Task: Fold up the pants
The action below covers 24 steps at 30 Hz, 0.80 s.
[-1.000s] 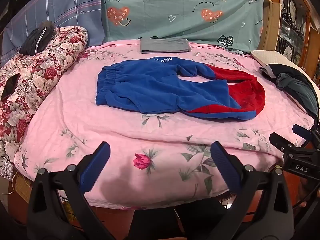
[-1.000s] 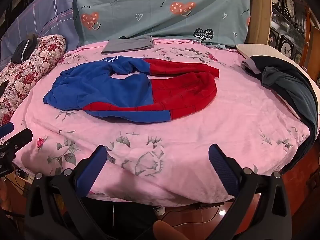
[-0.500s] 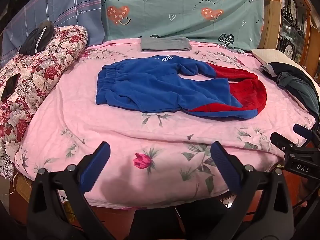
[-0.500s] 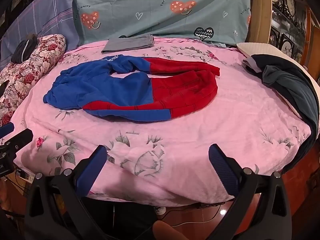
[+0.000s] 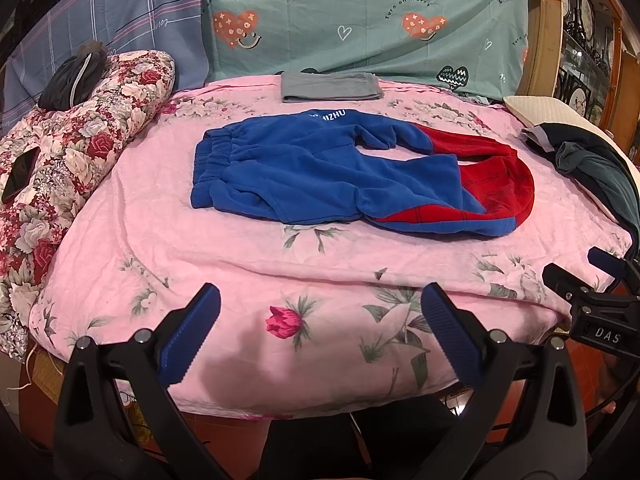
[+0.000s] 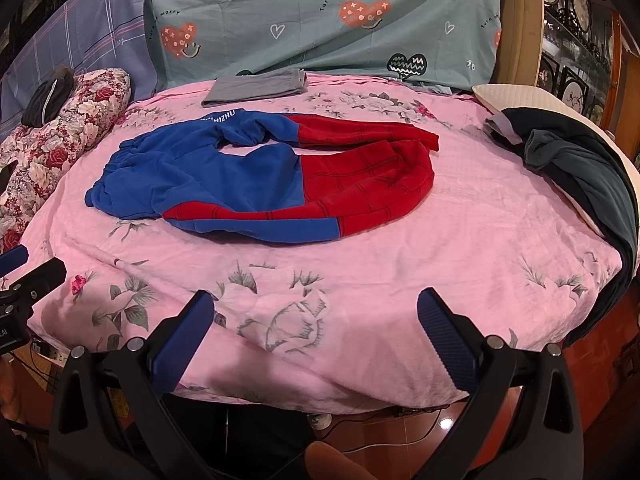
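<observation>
Left gripper (image 5: 320,332) gapes wide over the bed's (image 5: 160,240) near edge, holding nothing. Right gripper (image 6: 316,336) likewise. The pants (image 6: 260,176) lie untouched mid-bed.

pants (image 5: 344,176) spread across the middle of the bed (image 5: 224,264), waistband to the left, legs curving off to the right. behind them, near the hanging sheet (image 5: 360,20), a folded cloth (image 5: 330,87); at the left edge a rolled quilt (image 5: 80,132) with a phone (image 5: 20,174) on it. at the right edge clothes (image 6: 576,168) heaped over a pillow (image 6: 516,98).
</observation>
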Tool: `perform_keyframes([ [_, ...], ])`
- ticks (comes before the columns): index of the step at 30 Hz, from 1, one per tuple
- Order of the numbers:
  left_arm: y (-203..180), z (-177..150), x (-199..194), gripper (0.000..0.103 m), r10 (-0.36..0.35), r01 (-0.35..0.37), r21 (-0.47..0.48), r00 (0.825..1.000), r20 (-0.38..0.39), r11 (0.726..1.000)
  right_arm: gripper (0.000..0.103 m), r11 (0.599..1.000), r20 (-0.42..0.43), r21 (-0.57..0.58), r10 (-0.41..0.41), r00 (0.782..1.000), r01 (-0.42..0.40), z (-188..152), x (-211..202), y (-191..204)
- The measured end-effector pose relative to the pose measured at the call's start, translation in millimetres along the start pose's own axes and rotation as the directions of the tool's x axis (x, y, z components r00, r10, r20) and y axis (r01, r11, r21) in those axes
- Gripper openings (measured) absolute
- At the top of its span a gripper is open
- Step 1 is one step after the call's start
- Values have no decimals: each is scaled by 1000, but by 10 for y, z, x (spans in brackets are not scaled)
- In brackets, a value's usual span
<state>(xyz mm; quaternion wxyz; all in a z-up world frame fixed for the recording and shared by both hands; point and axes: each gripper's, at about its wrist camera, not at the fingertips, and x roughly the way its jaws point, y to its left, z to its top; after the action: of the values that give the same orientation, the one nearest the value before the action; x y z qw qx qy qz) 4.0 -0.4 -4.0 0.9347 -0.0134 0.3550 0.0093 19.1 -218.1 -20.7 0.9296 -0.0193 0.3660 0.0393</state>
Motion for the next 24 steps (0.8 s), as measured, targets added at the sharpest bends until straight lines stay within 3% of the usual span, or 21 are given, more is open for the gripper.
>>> perform_keyframes([
  [24, 4, -30, 22, 101, -1, 1, 1, 1000, -3, 1000, 102, 1000, -3, 0, 0, 1000, 0, -12, 0, -6],
])
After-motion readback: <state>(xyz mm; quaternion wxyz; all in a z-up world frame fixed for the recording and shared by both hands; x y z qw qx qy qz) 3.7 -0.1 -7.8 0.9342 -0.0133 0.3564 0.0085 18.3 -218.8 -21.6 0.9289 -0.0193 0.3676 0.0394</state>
